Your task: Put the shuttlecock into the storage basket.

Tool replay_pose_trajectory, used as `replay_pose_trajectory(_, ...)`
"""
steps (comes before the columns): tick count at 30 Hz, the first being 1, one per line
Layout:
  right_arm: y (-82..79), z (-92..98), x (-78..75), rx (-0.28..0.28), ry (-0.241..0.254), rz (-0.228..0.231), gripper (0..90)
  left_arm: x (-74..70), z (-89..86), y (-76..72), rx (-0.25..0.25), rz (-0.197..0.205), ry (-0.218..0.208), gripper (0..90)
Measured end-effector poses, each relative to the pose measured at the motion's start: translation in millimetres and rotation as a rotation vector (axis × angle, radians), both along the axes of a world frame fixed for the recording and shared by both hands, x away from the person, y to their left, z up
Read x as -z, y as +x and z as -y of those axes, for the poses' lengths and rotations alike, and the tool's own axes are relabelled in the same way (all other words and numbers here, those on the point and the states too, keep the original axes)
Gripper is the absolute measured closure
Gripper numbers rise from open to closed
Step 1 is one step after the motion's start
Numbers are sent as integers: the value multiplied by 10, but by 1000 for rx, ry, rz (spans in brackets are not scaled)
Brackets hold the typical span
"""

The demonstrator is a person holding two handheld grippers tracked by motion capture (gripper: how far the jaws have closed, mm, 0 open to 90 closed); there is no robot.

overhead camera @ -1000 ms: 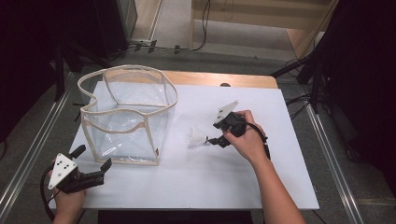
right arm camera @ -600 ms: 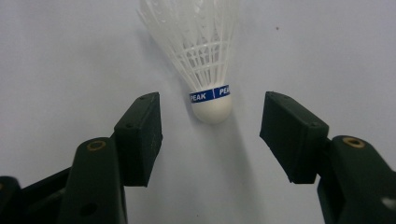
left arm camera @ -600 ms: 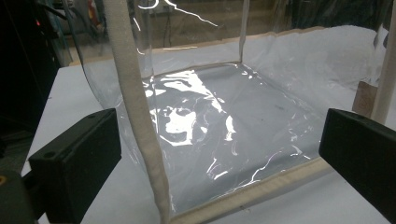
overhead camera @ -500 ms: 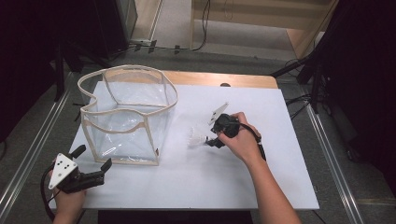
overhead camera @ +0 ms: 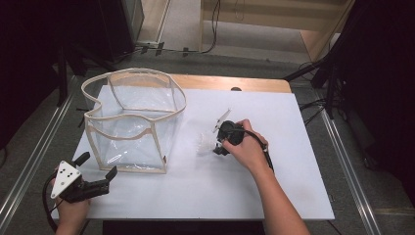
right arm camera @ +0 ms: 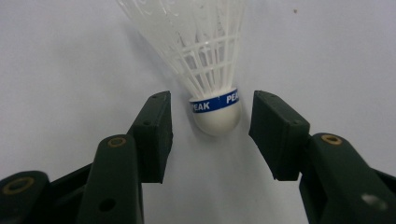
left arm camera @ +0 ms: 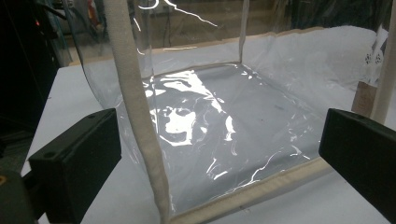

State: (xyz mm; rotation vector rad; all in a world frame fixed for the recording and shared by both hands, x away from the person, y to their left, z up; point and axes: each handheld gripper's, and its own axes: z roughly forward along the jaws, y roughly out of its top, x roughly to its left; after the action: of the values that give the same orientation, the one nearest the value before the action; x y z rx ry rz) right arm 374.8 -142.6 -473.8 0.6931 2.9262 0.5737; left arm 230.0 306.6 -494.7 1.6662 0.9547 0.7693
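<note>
- Feathered skirt of the shuttlecock (right arm camera: 196, 42) runs off the top edge of the right gripper view, so its wide end is cut away there; from the high view it is only a small pale blur on the worktop (overhead camera: 293, 196), just ahead of the right gripper (overhead camera: 218, 147).
- Far wall of the clear bag (overhead camera: 132, 122) is hard to read through glare and creases in the left gripper view.
- The bag, a transparent box with cream fabric edging, stands open-topped on the left part of the white worktop, well apart from the shuttlecock; one upright trim strip (left arm camera: 140, 121) crosses between the left gripper's jaws.
- The left gripper (overhead camera: 95, 171) sits at the near left corner, jaws spread wide, holding nothing, just short of the bag's base.
- The right gripper's jaws stand parted on either side of the shuttlecock's white rounded cork (right arm camera: 217, 119), not touching it.
- A blue band reading "PEAK" circles the cork; the skirt is white plastic mesh.
</note>
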Motion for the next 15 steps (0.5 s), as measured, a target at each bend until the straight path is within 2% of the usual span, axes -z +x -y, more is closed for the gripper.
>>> replay_pose_trajectory(1,-9,-18,1,18,2,-10,480,1,0,1,1,1,-1,0)
replay_pose_trajectory(2,4,-24,5,2,-17,-3,486,0,0,0,0,0,0,0)
replay_pose_trajectory(7,11,-65,37,18,-50,-14,530,0,-1,0,0,0,-1,0)
replay_pose_trajectory(10,17,-78,61,18,-34,-24,537,0,0,0,1,0,0,0)
replay_pose_trajectory(11,19,-82,60,19,-50,-20,546,0,-1,-1,1,0,0,0)
replay_pose_trajectory(13,17,-94,70,29,-52,-28,578,-1,-2,-1,0,0,0,0)
replay_pose_trajectory(15,19,-99,82,23,-48,-16,601,-1,-2,-1,1,1,0,0)
